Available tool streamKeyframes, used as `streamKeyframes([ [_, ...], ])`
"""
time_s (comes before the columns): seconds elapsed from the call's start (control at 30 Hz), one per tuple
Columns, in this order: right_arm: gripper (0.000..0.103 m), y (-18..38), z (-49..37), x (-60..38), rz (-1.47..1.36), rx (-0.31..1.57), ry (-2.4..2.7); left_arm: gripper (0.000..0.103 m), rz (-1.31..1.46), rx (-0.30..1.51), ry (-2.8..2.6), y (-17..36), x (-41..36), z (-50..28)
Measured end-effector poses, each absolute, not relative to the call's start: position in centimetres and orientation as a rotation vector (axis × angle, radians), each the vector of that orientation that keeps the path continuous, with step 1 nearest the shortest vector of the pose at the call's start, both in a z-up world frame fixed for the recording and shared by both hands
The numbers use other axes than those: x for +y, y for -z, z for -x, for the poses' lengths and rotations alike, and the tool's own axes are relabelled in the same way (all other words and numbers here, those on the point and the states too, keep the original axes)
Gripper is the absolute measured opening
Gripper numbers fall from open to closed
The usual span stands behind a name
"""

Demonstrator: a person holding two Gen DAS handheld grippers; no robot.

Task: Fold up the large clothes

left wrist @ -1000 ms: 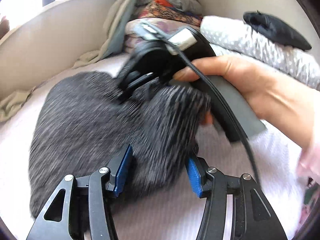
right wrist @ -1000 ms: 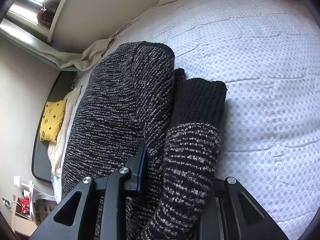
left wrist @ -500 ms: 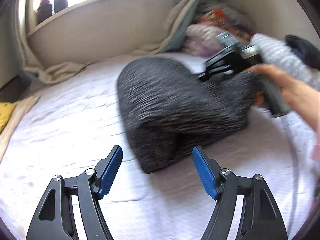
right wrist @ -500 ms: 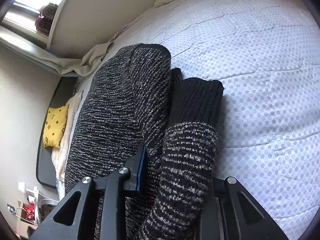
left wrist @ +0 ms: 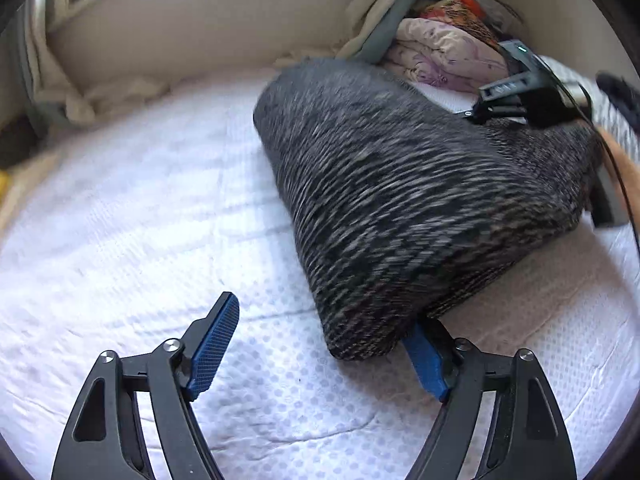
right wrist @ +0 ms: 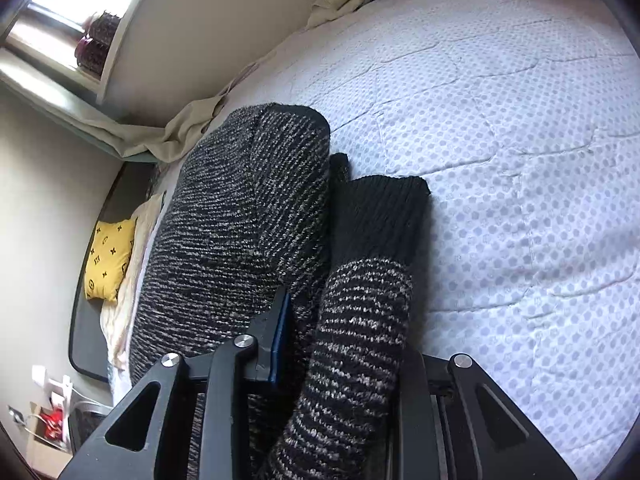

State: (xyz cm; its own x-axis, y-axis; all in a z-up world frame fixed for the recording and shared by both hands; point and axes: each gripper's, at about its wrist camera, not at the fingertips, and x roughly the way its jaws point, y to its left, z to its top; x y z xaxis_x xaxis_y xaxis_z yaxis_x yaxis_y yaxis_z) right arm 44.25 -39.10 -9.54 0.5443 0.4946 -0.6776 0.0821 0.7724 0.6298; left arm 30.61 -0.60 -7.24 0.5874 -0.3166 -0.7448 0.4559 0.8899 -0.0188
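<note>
Left wrist view: sweater [left wrist: 400,200] lies folded over on the bed [left wrist: 140,220].
Left gripper [left wrist: 320,348]: jaws opening, holding nothing.
Right gripper [right wrist: 344,344]: jaws clenched on the sleeve [right wrist: 360,320].
Left to do: tuck sleeve, fold smaller.

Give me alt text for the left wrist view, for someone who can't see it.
A folded black-and-grey knit sweater lies on a white quilted bed. The left claw hovers at its near corner with jaws opening, gripping nothing. At the far right edge, the right claw holds the sweater.
</note>
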Motion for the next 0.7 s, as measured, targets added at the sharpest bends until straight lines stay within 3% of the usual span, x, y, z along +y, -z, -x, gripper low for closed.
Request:
streamKeyframes([
  [0.1, 0.022, 9.6, -43.8, -39.1, -0.661, 0.96, -0.268, 0.085, -0.182, 0.861, 0.462, 7.7, -1.0, -31.2],
  [0.2, 0.03, 8.8, -43.4, -38.9, -0.648, 0.962, -0.261, 0.085, -0.199, 0.861, 0.461, 7.5, -1.5, -31.4],
  [0.27, 0.046, 7.7, -42.8, -38.8, -0.617, 0.967, -0.231, 0.085, -0.198, 0.864, 0.46, 7.5, -1.6, -31.4],
  [0.3, 0.048, 6.8, -42.2, -38.9, -0.583, 0.963, -0.192, 0.085, -0.197, 0.866, 0.46, 7.4, -1.7, -31.4],
  [0.47, 0.048, 1.4, -38.7, -39.4, -0.306, 0.918, 0.07, 0.085, -0.184, 0.878, 0.461, 7.5, -1.7, -31.6],
  [0.6, 0.047, -3.0, -35.9, -37.2, -0.28, 0.817, 0.029, 0.085, -0.179, 0.884, 0.464, 7.4, -1.6, -31.7],
  [0.7, 0.041, -3.8, -34.6, -33.2, -0.241, 0.832, -0.06, 0.085, -0.178, 0.889, 0.467, 7.3, -1.5, -32.1],
])
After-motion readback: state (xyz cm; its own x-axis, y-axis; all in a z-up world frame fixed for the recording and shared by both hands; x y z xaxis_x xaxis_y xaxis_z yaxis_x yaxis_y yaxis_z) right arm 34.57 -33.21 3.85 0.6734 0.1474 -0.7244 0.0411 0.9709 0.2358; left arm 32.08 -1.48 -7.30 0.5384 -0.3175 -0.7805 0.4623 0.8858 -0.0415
